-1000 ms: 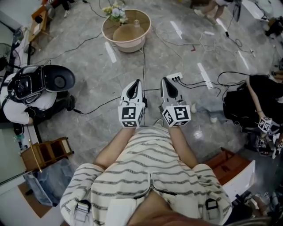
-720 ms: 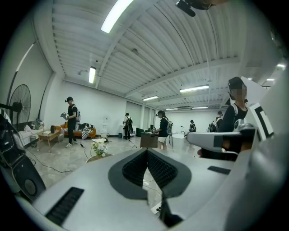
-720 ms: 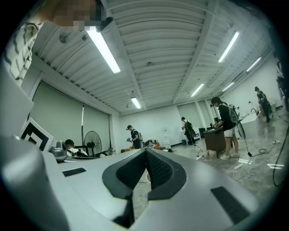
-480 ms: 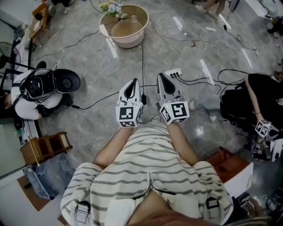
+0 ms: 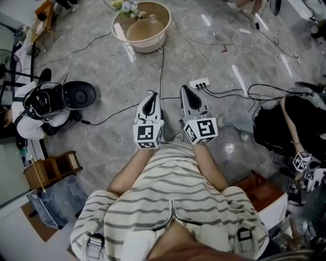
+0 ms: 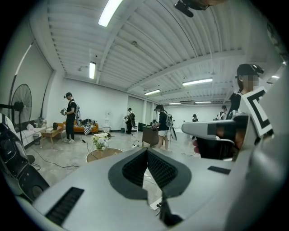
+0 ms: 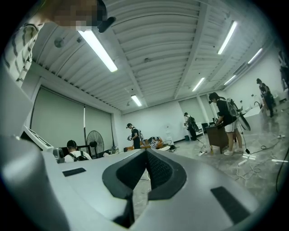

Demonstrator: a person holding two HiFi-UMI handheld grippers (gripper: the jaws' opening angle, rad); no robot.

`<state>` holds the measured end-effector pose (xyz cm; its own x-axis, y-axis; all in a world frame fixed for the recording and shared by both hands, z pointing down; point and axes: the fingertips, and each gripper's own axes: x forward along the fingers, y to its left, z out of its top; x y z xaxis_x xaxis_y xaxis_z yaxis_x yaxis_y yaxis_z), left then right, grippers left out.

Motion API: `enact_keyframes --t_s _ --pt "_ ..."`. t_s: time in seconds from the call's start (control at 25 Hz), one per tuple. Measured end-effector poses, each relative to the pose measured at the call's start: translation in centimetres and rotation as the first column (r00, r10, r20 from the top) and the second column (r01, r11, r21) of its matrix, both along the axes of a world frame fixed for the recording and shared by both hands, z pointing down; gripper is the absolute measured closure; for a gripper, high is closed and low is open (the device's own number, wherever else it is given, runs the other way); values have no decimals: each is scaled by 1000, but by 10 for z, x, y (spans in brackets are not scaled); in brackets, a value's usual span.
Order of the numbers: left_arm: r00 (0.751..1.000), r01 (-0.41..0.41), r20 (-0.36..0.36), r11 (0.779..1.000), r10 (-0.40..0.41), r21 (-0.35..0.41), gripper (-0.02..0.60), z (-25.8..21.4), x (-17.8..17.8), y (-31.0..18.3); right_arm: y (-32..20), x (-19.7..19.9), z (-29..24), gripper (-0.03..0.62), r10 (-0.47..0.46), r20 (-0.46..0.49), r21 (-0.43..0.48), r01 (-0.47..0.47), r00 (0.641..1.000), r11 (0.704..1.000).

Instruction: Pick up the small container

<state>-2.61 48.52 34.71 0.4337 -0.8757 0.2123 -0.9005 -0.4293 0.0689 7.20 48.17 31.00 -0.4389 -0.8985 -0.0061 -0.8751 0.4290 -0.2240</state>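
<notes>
Both tools are held out in front of the person's body, side by side and pointing forward over the floor. The left tool (image 5: 150, 95) has its jaws pressed together with nothing between them, and its own gripper view shows this clearly. The right tool (image 5: 184, 88) is also pressed together and empty.

The small container (image 5: 151, 19) seems to be the little pale vessel that stands upright on the round low surface (image 5: 145, 49), beside a bunch of flowers (image 5: 127, 7). It is too small to tell its exact shape. This surface is well apart from both tools, ahead of them across the grey floor and a little toward the person's left.

So the container lies forward of the tools, almost on the line along which the left tool points, and the left tool is the nearer one. I judge that the approach is not finished and that the jaws must spread before any grasp. A black cable (image 5: 162, 66) runs on the floor between the surface and the tools, and a white power strip (image 5: 199, 83) lies just ahead of the right tool.
</notes>
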Motion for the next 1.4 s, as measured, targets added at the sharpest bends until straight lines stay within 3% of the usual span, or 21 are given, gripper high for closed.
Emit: enact_keyframes --t_s 0.16,0.4,0.84,1.12,1.4 --pt "1000 -10 -17 1000 10 -4 591 7 -1 -51 -50 -7 5 597 -7 -23 0 7 1000 1000" --pt "999 -5 -47 1000 5 -6 591 7 -18 -179 -167 -26 2 597 0 -40 4 0 999 1000" --pt "994 -104 -44 994 104 -11 591 -37 -63 -411 -394 -65 -43 595 121 -59 4 -121 991 993" --pt "989 -137 -58 990 134 -41 591 -35 -77 -502 -485 -81 -47 595 161 -84 -7 -162 983 987" --pt "990 -132 -56 988 127 -79 591 -6 -70 -556 -543 -84 -17 595 124 -88 -60 -129 988 990"
